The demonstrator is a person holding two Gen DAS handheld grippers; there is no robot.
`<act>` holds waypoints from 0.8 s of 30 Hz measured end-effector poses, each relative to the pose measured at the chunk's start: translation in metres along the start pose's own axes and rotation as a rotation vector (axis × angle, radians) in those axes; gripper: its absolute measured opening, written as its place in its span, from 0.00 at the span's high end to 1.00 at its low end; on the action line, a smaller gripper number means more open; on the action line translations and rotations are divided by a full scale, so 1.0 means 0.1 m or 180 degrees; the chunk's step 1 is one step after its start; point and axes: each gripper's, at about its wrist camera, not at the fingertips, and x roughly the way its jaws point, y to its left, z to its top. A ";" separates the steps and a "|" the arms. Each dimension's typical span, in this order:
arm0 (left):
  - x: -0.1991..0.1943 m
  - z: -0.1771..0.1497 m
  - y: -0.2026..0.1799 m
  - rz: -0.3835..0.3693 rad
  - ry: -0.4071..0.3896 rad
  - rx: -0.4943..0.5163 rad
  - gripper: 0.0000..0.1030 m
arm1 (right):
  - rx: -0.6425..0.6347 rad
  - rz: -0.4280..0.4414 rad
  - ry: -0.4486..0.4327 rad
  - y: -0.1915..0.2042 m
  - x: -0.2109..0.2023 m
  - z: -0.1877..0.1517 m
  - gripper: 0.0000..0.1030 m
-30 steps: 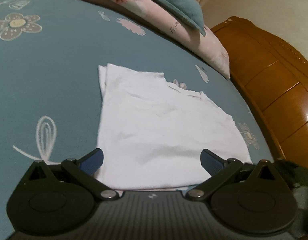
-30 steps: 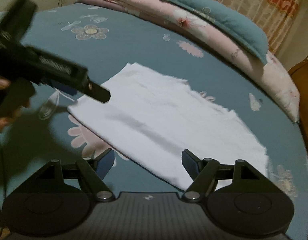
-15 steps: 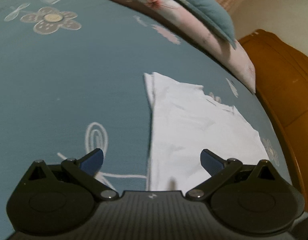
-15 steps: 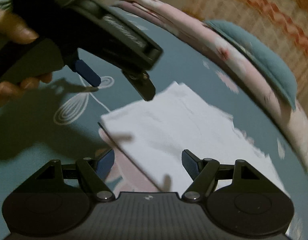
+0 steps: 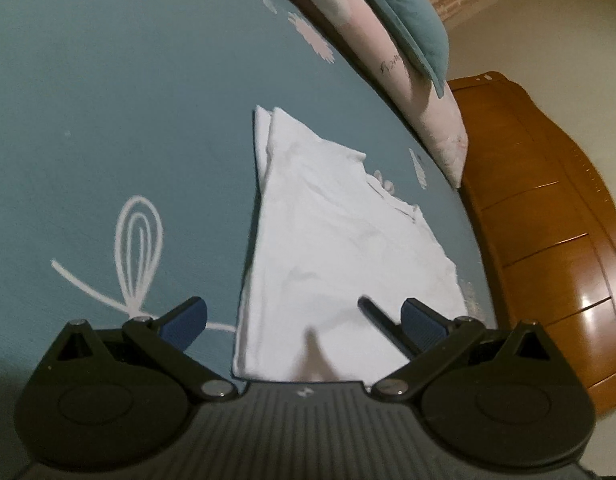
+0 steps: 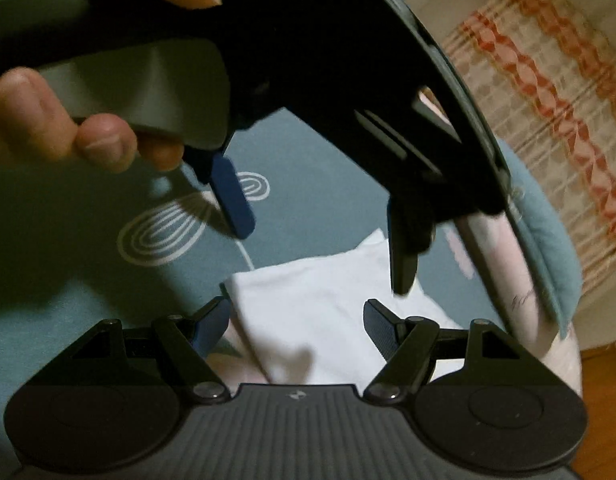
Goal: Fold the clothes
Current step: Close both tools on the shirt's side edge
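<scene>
A white folded garment lies flat on the blue flowered bedsheet. My left gripper hangs open over the garment's near end, with its left finger over the sheet and its right finger over the cloth. A dark fingertip of my right gripper pokes in beside the left gripper's right finger. In the right wrist view my right gripper is open just above the garment's near corner. There the left gripper looms close overhead, held by a hand. Neither gripper holds the cloth.
A pink floral pillow and a teal cushion lie along the far side of the bed. A wooden bed end rises at the right. A patterned curtain hangs behind.
Both grippers have dropped toward the garment's near end and rolled. The right gripper has closed in beside the left one, which now fills the top of its view. Both jaws stayed open.
</scene>
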 end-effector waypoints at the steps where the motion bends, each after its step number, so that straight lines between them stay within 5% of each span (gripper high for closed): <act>1: 0.00 -0.01 0.01 -0.0026 0.0006 -0.0025 0.01 | -0.0035 -0.0033 -0.0005 0.00 0.00 0.00 0.24; 13: 0.25 -0.05 0.14 -0.0726 0.0286 -0.0617 0.01 | 0.0183 -0.0082 -0.0055 -0.25 -0.07 -0.02 0.24; 18: 0.28 -0.04 0.11 -0.0862 0.0252 -0.0629 0.01 | 0.0269 0.0166 -0.0020 -0.25 -0.06 -0.07 0.24; 24: 0.26 -0.01 0.06 -0.0983 0.0209 -0.0594 0.01 | 0.0140 0.0031 -0.0006 -0.14 0.07 -0.05 0.27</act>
